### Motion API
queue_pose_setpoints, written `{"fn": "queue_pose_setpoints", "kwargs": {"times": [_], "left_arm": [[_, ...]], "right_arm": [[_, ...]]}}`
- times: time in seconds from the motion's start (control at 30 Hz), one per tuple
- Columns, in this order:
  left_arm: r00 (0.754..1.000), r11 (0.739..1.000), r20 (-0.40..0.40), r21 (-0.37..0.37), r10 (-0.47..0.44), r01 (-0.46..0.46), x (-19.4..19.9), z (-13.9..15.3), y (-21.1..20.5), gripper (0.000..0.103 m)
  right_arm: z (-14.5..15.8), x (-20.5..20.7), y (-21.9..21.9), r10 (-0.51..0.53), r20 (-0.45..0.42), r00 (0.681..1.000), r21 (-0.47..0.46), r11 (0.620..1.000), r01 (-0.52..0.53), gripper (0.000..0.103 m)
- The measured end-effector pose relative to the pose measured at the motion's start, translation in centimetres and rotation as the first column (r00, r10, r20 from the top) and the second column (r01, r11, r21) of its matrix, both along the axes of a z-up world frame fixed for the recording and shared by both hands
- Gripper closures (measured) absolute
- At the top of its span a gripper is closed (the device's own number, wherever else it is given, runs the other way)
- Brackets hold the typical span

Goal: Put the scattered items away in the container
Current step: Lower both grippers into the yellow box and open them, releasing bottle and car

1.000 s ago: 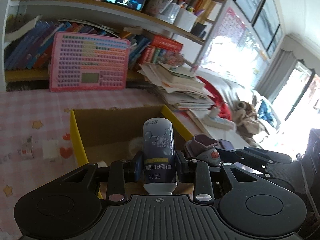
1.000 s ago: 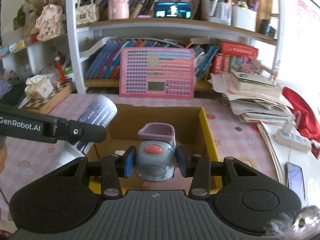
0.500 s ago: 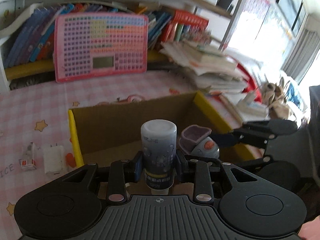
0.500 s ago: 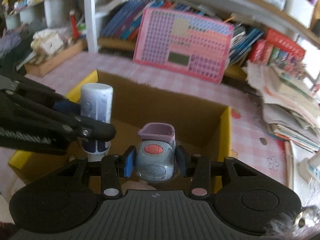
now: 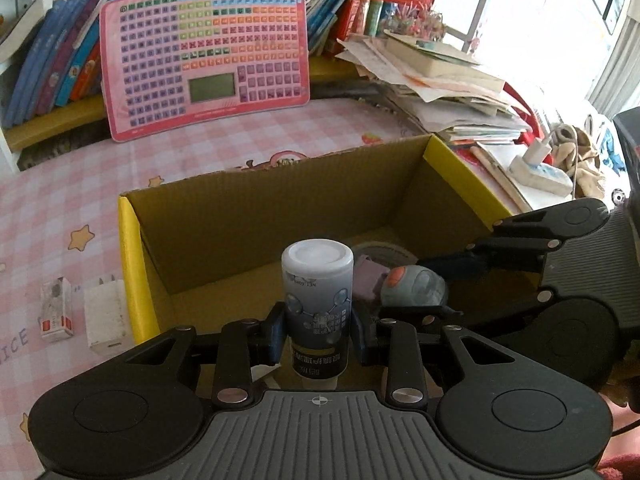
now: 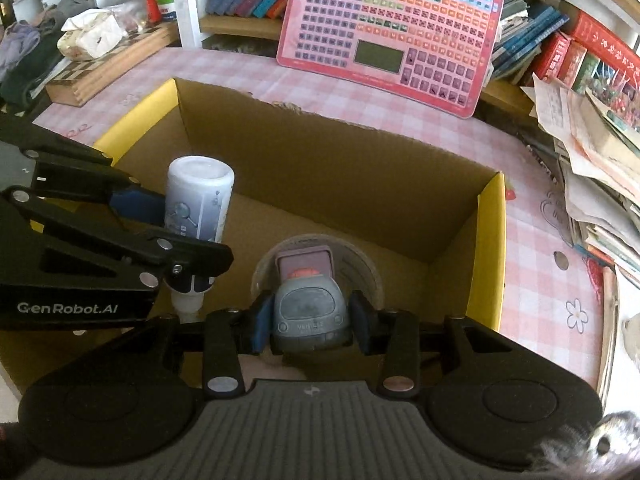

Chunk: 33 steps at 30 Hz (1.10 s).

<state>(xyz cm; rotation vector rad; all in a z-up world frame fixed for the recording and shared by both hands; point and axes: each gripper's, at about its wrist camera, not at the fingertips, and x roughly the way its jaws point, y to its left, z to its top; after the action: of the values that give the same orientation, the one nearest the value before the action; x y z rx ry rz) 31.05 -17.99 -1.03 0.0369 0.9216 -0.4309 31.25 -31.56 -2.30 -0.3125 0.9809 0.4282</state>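
Observation:
My left gripper (image 5: 318, 330) is shut on a white and dark blue bottle (image 5: 318, 300) and holds it inside the open cardboard box (image 5: 256, 216) with yellow edges. The bottle (image 6: 198, 204) and left gripper (image 6: 160, 236) also show in the right wrist view. My right gripper (image 6: 308, 320) is shut on a grey toy car with a purple top (image 6: 306, 304), held low inside the box (image 6: 360, 184) above a tape roll (image 6: 360, 264). The car (image 5: 412, 286) sits just right of the bottle.
A white charger (image 5: 106, 316) and a small carton (image 5: 56, 314) lie on the pink checked tablecloth left of the box. A pink keyboard toy (image 5: 204, 56) leans against the bookshelf behind. A stack of papers and books (image 5: 440, 80) lies at the right. A chessboard box (image 6: 108, 64) sits far left.
Both grippers have tilted downward and moved lower into the box with their objects still held. The box floor and tape roll have come into view.

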Motion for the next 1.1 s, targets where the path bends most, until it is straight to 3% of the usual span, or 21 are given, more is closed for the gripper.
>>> {"fn": "queue_pose_setpoints", "kwargs": {"times": [0.23,0.3,0.4,0.57,0.7,0.9,1.0,1.1], "left_arm": [[0.999,1.000,0.036,-0.010,0.018,-0.018,-0.5,0.8,0.2,0.058],[0.997,1.000,0.068,-0.014,0.024,-0.023,-1.1,1.4,0.3,0.043],[0.991,0.999,0.123,-0.014,0.047,-0.046,-2.1,2.5,1.0,0.032],[0.978,0.993,0.171,-0.023,0.115,-0.113,-3.8,3.8,2.4,0.013],[0.962,0.983,0.206,-0.056,0.181,-0.173,-5.6,4.9,3.4,0.010],[0.911,0.957,0.292,-0.064,0.290,-0.284,-8.7,5.8,5.1,0.008],[0.866,0.929,0.344,-0.074,0.364,-0.362,-10.4,5.9,6.3,0.007],[0.838,0.913,0.369,-0.083,0.401,-0.400,-11.9,5.7,7.2,0.007]], "right_arm": [[0.8,-0.3,-0.4,-0.004,0.027,1.000,0.044,0.999,0.003,0.053],[1.2,-0.7,-0.6,-0.008,0.042,0.999,0.065,0.998,0.005,0.051],[2.0,-1.6,-1.1,-0.024,0.085,0.996,0.101,0.995,0.016,0.039],[3.6,-3.5,-1.6,-0.051,0.163,0.985,0.161,0.987,0.025,0.038],[4.9,-5.2,-1.5,-0.070,0.223,0.972,0.220,0.975,0.020,0.037],[6.1,-7.7,-1.4,-0.147,0.298,0.943,0.276,0.959,0.063,0.030],[6.2,-9.0,-1.3,-0.205,0.321,0.925,0.293,0.950,0.109,0.024],[6.2,-10.8,-0.9,-0.240,0.360,0.902,0.295,0.946,0.134,0.022]]}}
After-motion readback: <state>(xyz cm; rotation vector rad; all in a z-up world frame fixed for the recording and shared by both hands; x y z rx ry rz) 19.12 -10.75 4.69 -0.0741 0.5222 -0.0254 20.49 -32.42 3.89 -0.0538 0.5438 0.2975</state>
